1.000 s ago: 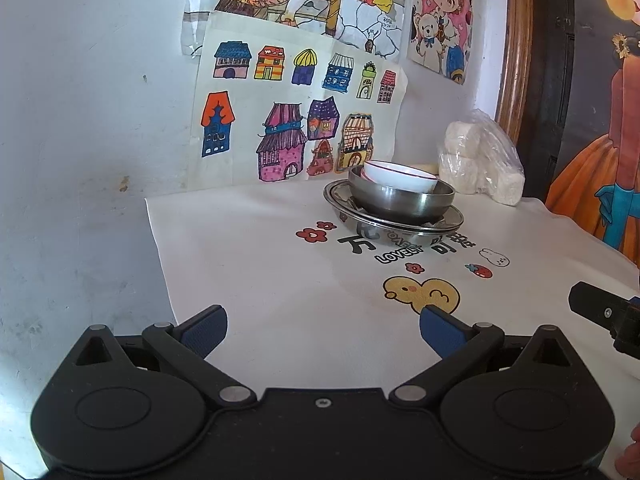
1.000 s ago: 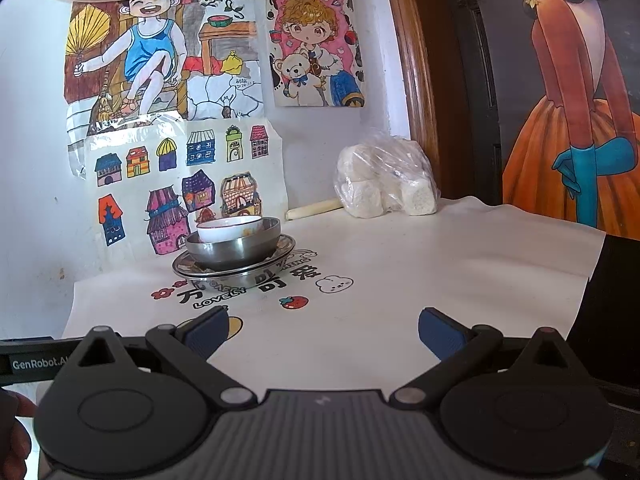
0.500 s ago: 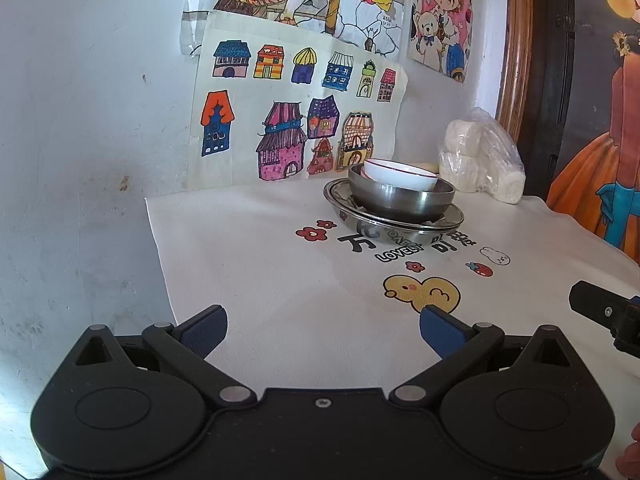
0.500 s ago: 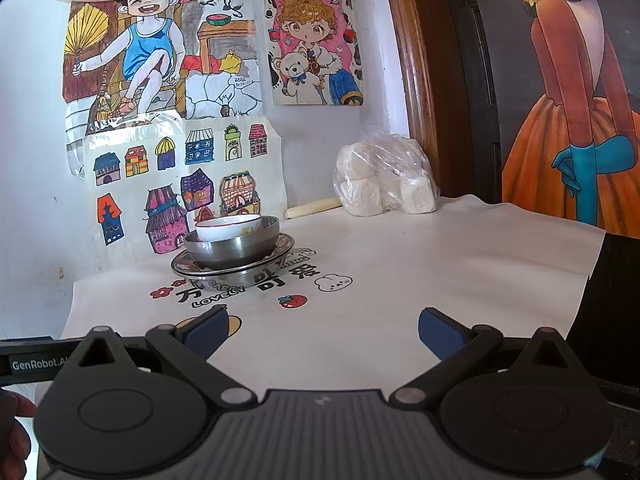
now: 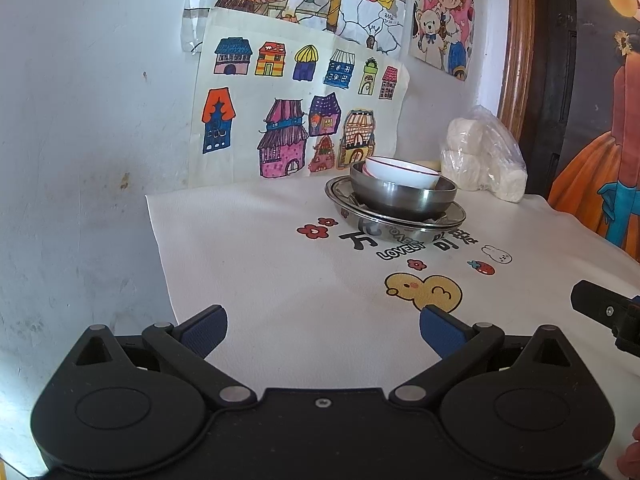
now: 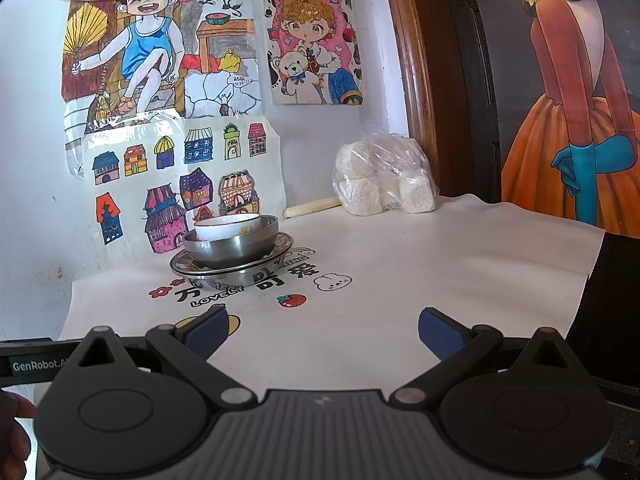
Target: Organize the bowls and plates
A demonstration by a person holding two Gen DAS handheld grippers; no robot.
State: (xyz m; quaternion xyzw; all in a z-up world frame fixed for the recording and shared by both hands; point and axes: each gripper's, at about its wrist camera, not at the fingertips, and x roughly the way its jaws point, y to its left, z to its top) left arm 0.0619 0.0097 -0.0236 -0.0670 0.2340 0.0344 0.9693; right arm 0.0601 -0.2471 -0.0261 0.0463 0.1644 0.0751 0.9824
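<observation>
A small white bowl [image 5: 402,173] with a red rim sits inside a steel bowl [image 5: 404,197], which rests on a steel plate [image 5: 448,221] near the wall. The same stack shows in the right wrist view: white bowl [image 6: 228,227], steel bowl [image 6: 232,248], steel plate [image 6: 236,276]. My left gripper [image 5: 323,330] hovers open over the white cloth, well short of the stack, with nothing between its fingers. My right gripper [image 6: 322,332] is open too, empty, and also back from the stack.
A white printed tablecloth [image 5: 260,272] covers the table against a drawing-covered wall [image 5: 100,120]. A plastic bag of white blocks [image 6: 384,178] and a pale stick [image 6: 312,206] lie at the back. The right gripper's body [image 5: 608,312] shows at the left view's right edge.
Almost nothing differs; the right wrist view shifts very slightly, and both grippers stay open and empty.
</observation>
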